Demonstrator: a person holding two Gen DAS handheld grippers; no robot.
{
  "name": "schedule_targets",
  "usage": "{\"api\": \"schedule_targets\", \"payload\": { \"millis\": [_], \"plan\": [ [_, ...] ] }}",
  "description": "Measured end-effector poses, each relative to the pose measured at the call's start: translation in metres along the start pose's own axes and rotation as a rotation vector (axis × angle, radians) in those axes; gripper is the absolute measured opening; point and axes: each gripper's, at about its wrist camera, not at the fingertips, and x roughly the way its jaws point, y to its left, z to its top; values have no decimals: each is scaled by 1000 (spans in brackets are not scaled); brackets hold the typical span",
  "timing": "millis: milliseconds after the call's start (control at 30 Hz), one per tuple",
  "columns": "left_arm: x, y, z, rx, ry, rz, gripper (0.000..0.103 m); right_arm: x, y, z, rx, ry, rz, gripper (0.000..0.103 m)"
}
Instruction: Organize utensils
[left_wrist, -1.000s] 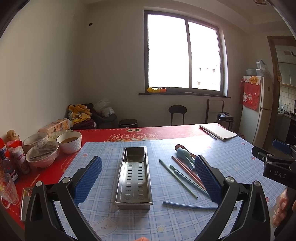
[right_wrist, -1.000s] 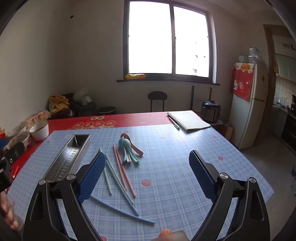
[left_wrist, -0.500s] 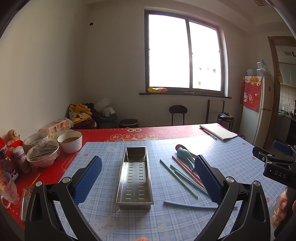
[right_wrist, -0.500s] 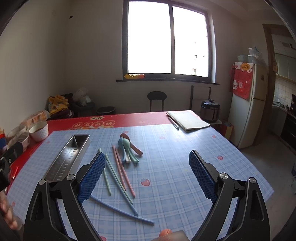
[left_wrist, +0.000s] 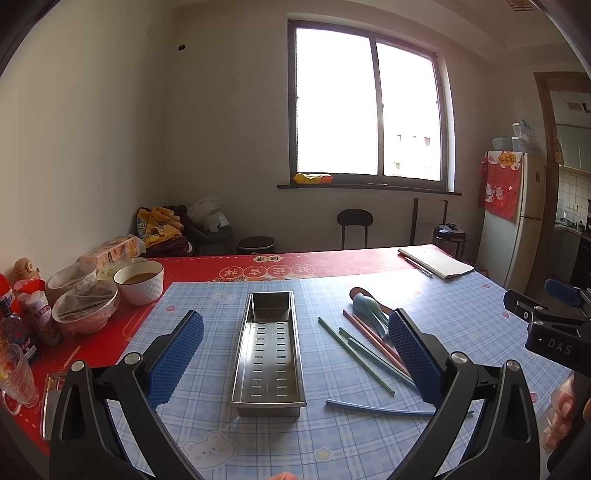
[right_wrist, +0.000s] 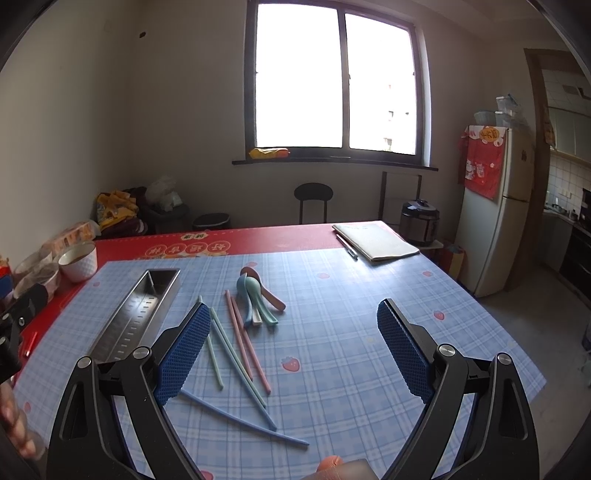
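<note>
A long steel perforated tray (left_wrist: 269, 350) lies on the blue checked cloth, straight ahead of my open, empty left gripper (left_wrist: 295, 350). It also shows in the right wrist view (right_wrist: 136, 314), left of my open, empty right gripper (right_wrist: 293, 349). Several pastel chopsticks (right_wrist: 240, 347) lie loose to the tray's right, green, pink and blue; they also show in the left wrist view (left_wrist: 365, 347). A small pile of pastel spoons (right_wrist: 255, 295) lies just beyond them, also visible in the left wrist view (left_wrist: 365, 304). Both grippers hover above the table's near edge.
Bowls (left_wrist: 138, 282), covered dishes, bottles and a glass (left_wrist: 14, 373) crowd the red cloth at the left edge. A notebook with a pen (right_wrist: 373, 242) lies at the far right corner. A stool, a fridge and a rice cooker stand beyond the table.
</note>
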Motion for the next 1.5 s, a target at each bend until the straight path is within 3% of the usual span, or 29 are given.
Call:
{"api": "schedule_targets", "payload": {
  "millis": [567, 767, 1067, 1300, 1400, 1500],
  "plan": [
    [2, -1, 0, -1, 7, -1, 98, -1, 1, 1, -1, 4, 4, 89],
    [9, -3, -6, -9, 44, -8, 98, 7, -1, -3, 0, 21, 29, 89],
    [56, -10, -38, -75, 258, -118, 95, 52, -18, -25, 16, 137, 101, 89],
    [88, -25, -65, -124, 427, -195, 66, 89, -29, -52, 28, 237, 170, 88],
    [99, -33, -75, -137, 481, -228, 57, 100, -31, -61, 17, 266, 197, 88],
    [111, -38, -85, -180, 545, -266, 56, 110, -35, -68, 17, 288, 215, 88]
  ]
}}
